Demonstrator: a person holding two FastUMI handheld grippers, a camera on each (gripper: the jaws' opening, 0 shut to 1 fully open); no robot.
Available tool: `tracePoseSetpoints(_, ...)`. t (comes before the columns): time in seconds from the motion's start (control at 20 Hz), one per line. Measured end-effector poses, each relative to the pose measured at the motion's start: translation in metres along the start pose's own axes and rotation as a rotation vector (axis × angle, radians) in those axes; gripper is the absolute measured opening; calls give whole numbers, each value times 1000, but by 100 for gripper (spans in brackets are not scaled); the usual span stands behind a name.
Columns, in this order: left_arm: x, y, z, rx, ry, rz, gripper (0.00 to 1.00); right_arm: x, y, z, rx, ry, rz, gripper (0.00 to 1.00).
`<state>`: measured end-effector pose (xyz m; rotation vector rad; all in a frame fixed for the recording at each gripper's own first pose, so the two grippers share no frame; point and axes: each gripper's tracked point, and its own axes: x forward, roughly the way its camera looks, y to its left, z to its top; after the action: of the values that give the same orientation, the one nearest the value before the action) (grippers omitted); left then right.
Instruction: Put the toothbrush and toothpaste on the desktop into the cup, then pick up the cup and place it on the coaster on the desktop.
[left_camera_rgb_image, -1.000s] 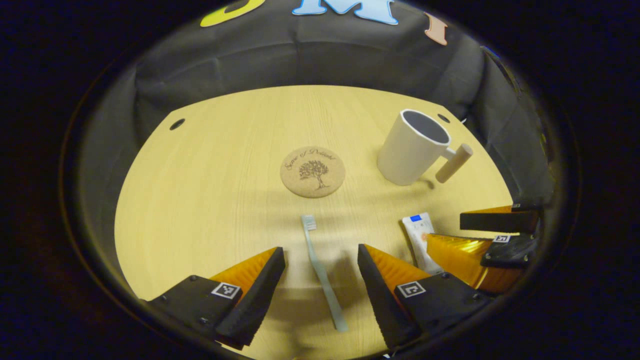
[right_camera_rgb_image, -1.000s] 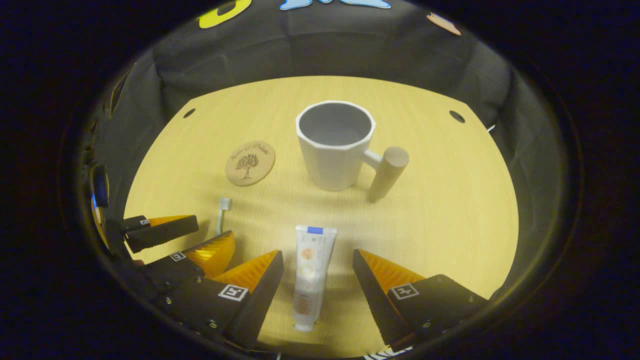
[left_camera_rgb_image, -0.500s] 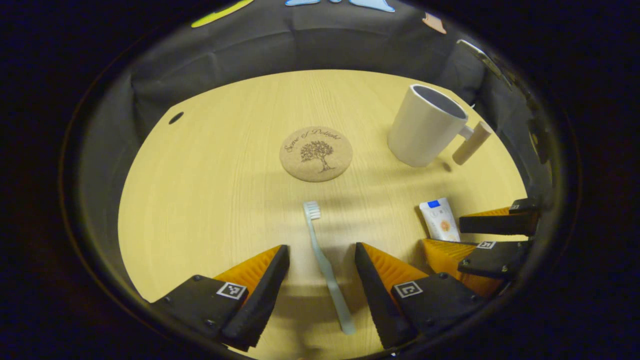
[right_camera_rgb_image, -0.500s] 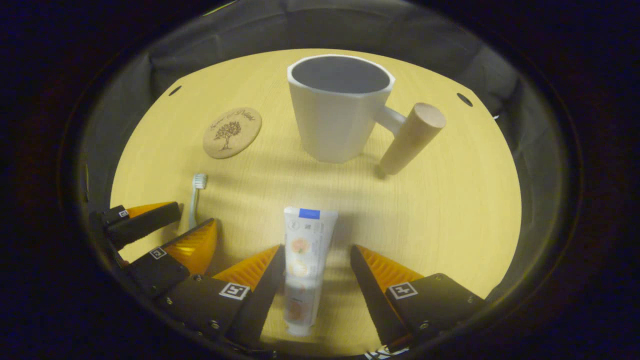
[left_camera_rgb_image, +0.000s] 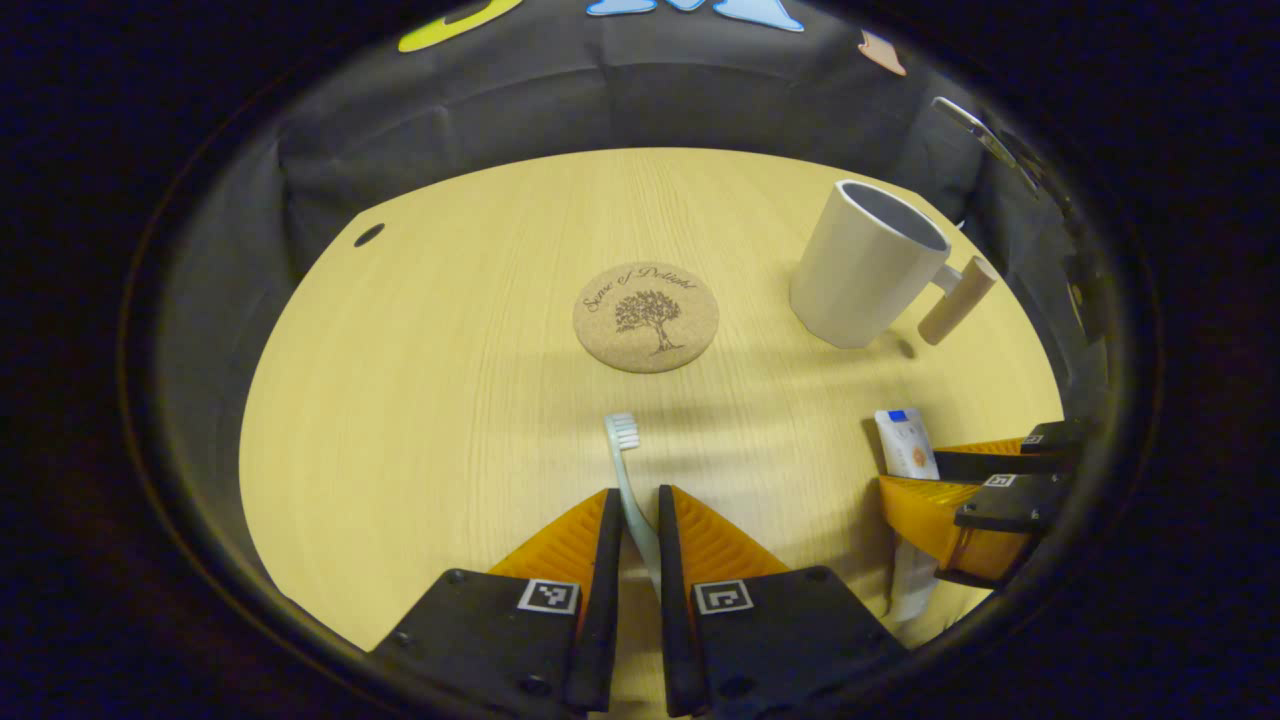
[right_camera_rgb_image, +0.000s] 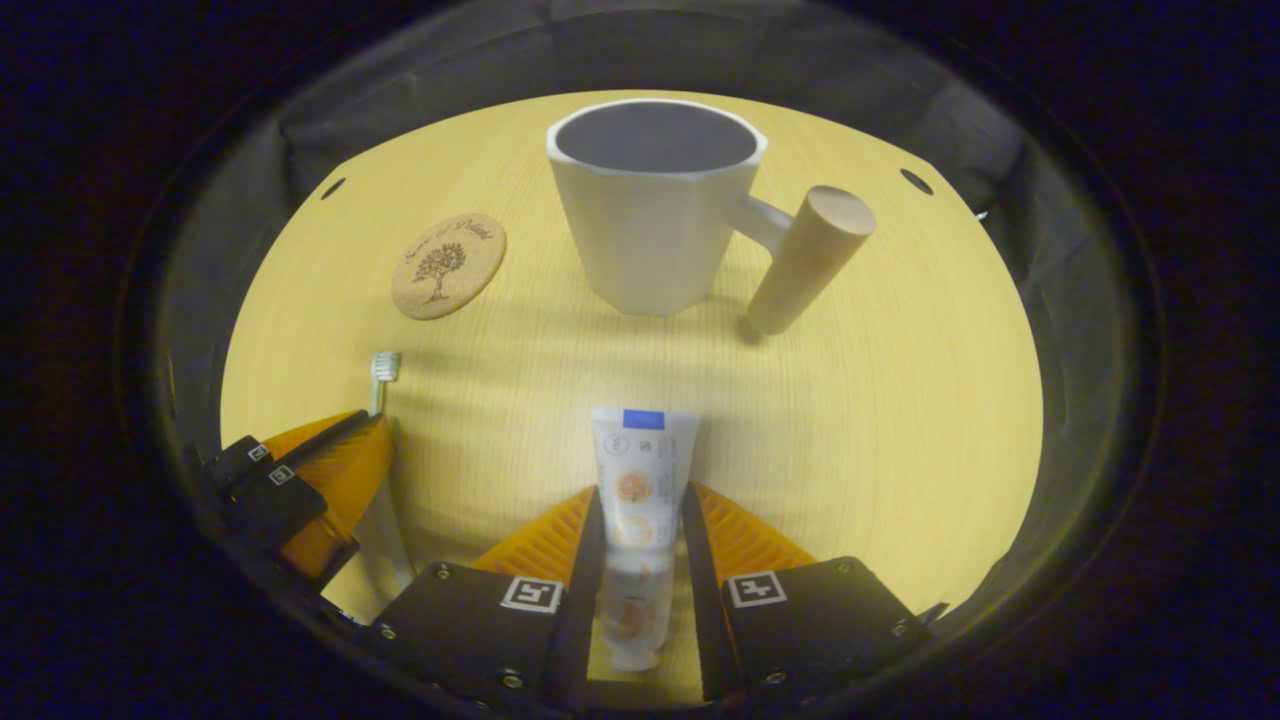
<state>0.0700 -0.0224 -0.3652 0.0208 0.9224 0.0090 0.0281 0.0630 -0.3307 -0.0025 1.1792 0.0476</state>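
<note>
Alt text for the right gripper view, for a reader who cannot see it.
The right gripper is shut on the toothpaste lying on the wooden desktop. Beyond stands the empty cup, with the coaster to its left.

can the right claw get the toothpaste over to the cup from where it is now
Probably yes. The right claw is shut on the toothpaste, and the cup stands upright straight ahead, mouth open, with only bare table between them.
</note>
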Motion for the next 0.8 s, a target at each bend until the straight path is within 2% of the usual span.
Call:
tracePoseSetpoints(0.05,-1,-1,4,11,-2,-1,13,-3,0,-2,6,13,3,40)
tracePoseSetpoints(0.2,0,-1,3,11,-1,4,8,-3,0,-1,11,-2,12,19)
tracePoseSetpoints(0.25,-1,-1,4,11,-9,-1,6,-6,0,2,15,-26,23,18)
tracePoseSetpoints(0.3,-2,0,5,2,-15,-6,8,6,1,10,39,-65,35,7)
tracePoseSetpoints(0.35,-2,0,5,-1,-19,-9,8,-6,2,7,46,-51,54,7)
tracePoseSetpoints(0.55,-4,-2,8,-7,-34,-26,8,-10,4,9,79,-75,105,7)
tracePoseSetpoints(0.8,-8,-2,27,6,-94,-39,8,-21,3,16,56,-124,165,7)
